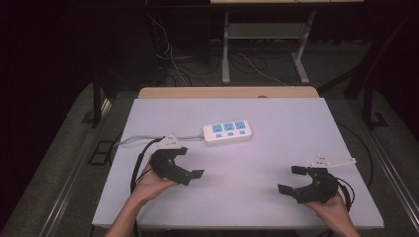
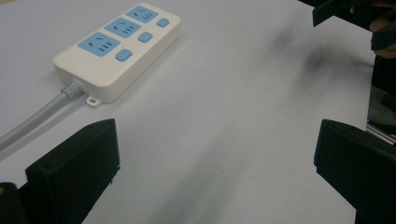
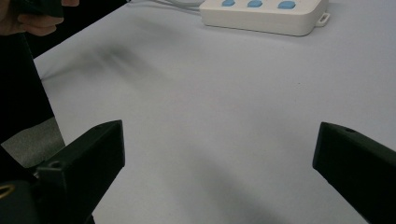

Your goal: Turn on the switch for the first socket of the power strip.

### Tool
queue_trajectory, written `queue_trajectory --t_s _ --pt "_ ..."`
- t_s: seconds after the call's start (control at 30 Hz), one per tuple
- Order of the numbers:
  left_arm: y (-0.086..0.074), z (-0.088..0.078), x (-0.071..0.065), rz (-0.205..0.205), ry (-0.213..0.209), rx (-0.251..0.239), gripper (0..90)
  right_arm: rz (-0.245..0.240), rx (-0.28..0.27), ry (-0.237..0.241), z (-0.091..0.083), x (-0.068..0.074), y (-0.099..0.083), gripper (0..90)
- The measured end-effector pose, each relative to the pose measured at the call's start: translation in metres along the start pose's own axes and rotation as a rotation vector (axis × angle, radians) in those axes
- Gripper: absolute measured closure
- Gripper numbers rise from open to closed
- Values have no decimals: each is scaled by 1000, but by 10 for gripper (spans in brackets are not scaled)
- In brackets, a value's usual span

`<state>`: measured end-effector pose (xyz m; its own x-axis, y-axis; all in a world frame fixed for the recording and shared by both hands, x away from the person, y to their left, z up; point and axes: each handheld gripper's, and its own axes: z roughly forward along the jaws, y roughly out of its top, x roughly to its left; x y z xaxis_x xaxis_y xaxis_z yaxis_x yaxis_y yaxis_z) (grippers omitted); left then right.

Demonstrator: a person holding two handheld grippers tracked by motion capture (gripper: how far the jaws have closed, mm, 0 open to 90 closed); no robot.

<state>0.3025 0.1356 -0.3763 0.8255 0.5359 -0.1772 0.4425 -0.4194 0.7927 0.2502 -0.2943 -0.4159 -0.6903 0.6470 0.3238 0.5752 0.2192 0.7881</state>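
A white power strip (image 1: 227, 132) with three blue socket faces and blue switches lies near the middle of the white table (image 1: 276, 118), its grey cable (image 1: 136, 140) running off to the left. The power strip (image 2: 116, 51) sits ahead and left of my left gripper (image 1: 190, 162), which is held open above the table's left front. My right gripper (image 1: 293, 178) is open at the right front, nothing between its jaws. In the right gripper view the power strip (image 3: 266, 14) lies far ahead and the other hand (image 3: 35, 21) shows at top left.
The table's front edge (image 1: 237, 228) is just behind both hands. A wooden desk edge (image 1: 227, 92) adjoins the far side. Cables (image 1: 173, 64) and a metal stand (image 1: 226, 49) are on the floor beyond. The person's forearms (image 1: 126, 217) enter from below.
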Motion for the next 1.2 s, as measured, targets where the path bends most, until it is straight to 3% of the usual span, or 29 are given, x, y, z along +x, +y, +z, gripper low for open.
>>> queue_trajectory --t_s 0.8,1.2 --pt "48 15 8 76 3 58 0 -2 3 4 1 0 0 18" --pt "62 23 13 94 2 92 0 -2 -5 2 1 0 0 18"
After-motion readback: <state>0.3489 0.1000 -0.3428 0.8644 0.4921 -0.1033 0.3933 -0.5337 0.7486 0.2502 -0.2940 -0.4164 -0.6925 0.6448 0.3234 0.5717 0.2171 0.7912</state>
